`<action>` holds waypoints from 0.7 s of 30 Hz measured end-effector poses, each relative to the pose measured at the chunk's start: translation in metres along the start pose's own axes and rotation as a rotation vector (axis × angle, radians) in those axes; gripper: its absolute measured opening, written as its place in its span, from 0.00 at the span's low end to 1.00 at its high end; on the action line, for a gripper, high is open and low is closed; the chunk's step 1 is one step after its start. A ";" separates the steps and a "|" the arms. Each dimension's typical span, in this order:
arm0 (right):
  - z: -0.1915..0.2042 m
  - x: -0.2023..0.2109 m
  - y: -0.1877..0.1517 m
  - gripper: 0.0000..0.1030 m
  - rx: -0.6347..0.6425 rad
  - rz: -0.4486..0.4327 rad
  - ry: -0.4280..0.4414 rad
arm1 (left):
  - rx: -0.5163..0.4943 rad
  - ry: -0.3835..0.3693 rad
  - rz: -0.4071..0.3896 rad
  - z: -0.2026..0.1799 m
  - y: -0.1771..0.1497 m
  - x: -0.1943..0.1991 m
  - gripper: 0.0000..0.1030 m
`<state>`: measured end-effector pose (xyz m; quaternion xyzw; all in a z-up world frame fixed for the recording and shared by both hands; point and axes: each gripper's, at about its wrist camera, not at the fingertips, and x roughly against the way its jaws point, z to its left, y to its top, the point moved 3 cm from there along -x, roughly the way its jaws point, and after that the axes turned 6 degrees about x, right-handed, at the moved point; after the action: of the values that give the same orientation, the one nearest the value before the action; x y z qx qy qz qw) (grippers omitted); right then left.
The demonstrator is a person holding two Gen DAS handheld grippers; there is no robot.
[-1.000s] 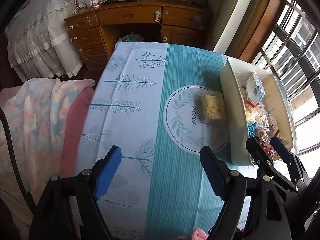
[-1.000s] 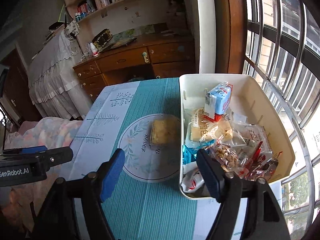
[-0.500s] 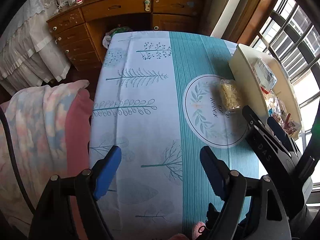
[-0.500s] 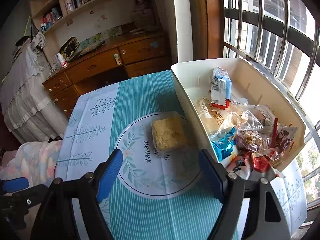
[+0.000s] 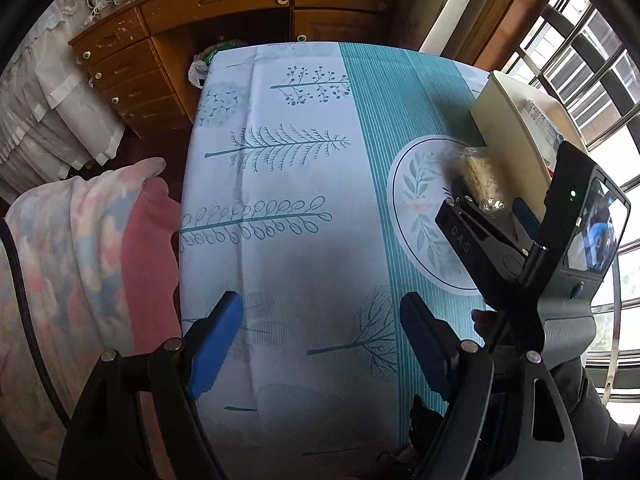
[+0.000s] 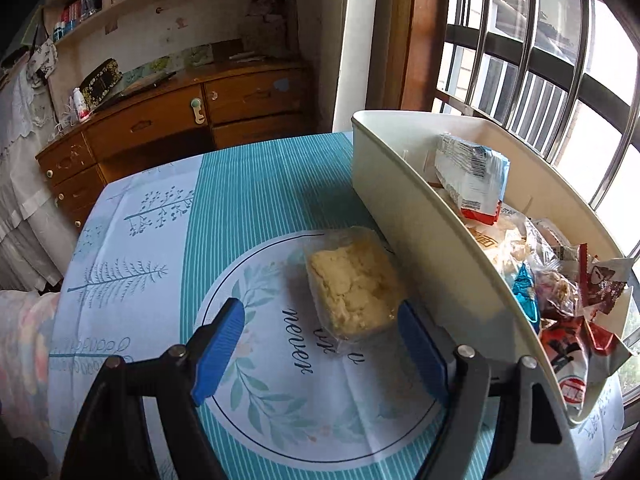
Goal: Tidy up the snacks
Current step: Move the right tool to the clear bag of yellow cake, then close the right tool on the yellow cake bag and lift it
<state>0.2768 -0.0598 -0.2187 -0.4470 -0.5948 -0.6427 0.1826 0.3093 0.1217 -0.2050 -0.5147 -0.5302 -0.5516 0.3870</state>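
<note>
Between right fingers (image 6: 218, 342): wrapped snack (image 6: 354, 286).

The counter (image 5: 304, 208) is bare on its wide pale side, so a tool can move freely there. The tall wall of the white bin (image 6: 424, 240) blocks the window side. The yellow snack pack (image 6: 352, 284) lies just beside that wall, leaving very little room between them. The bin is crowded with wrappers.

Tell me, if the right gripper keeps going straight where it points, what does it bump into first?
Probably the clear-wrapped yellow snack on the tablecloth. The right gripper is open and aims at its near end, beside the white bin. Depth is hard to judge, so it might meet the cloth first.
</note>
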 end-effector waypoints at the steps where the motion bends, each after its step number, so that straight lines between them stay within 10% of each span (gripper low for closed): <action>1: 0.001 -0.004 0.000 0.77 0.001 0.003 -0.010 | 0.000 0.001 0.003 0.002 0.000 -0.001 0.78; 21: -0.012 -0.043 0.002 0.85 -0.027 0.076 -0.098 | 0.008 0.034 0.030 0.014 0.010 -0.016 0.78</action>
<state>0.2970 -0.0841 -0.2500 -0.5026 -0.5770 -0.6205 0.1715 0.3243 0.1318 -0.2203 -0.5116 -0.5177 -0.5524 0.4063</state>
